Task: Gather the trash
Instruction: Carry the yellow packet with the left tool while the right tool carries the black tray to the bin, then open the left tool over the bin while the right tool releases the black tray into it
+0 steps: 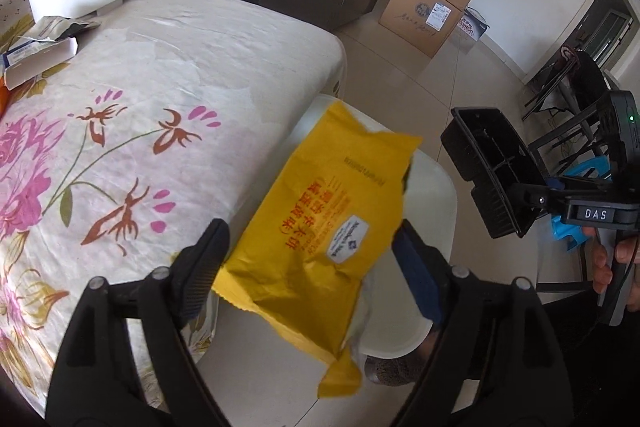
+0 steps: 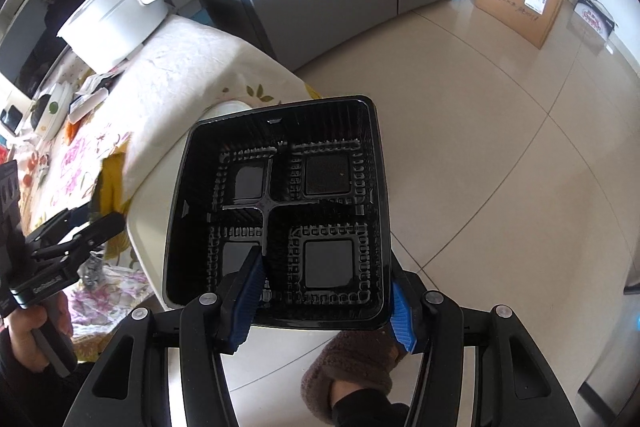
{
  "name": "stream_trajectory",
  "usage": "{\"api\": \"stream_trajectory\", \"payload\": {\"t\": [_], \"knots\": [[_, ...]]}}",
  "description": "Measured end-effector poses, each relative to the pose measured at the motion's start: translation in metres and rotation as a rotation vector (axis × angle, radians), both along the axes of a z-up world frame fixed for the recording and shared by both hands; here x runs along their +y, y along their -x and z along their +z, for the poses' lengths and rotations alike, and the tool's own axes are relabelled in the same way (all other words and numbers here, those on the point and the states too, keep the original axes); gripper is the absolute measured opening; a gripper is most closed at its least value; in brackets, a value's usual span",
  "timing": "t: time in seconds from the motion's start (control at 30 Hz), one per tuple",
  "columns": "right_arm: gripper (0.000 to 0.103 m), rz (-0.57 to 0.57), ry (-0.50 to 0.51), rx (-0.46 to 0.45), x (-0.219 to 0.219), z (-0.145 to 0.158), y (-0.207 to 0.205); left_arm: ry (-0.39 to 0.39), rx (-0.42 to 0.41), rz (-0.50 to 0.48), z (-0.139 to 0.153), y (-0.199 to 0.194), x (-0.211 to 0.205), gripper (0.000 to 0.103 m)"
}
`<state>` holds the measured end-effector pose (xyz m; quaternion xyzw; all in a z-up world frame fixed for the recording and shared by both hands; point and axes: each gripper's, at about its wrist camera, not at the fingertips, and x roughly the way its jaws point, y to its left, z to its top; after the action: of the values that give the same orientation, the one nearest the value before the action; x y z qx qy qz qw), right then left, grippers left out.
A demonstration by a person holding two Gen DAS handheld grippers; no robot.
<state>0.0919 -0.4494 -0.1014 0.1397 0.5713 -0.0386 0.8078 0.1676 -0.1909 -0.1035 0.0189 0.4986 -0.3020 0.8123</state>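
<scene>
Both grippers over a white plastic bin beside the floral-cloth counter.

Left wrist view: the left gripper (image 1: 310,259) has its jaws released around a crumpled yellow snack wrapper (image 1: 328,227) above the white plastic bin (image 1: 436,195); whether they touch it is unclear.
Right wrist view: the right gripper (image 2: 326,301) has its jaws clenched on a black four-compartment plastic tray (image 2: 280,203), held tilted over the bin.
</scene>
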Motion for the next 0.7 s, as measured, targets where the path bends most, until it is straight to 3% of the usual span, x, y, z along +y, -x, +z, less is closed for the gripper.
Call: {"api": "stream_trajectory", "payload": {"t": [0.17, 0.7], "knots": [[0.057, 0.015, 0.008, -0.005, 0.010, 0.001, -0.004, -0.041, -0.007, 0.050, 0.010, 0.004, 0.028, 0.100], [0.057, 0.156, 0.105, 0.033, 0.086, -0.007, -0.035, -0.056, 0.052, 0.255, 0.037, 0.025, 0.151, 0.101]]}}
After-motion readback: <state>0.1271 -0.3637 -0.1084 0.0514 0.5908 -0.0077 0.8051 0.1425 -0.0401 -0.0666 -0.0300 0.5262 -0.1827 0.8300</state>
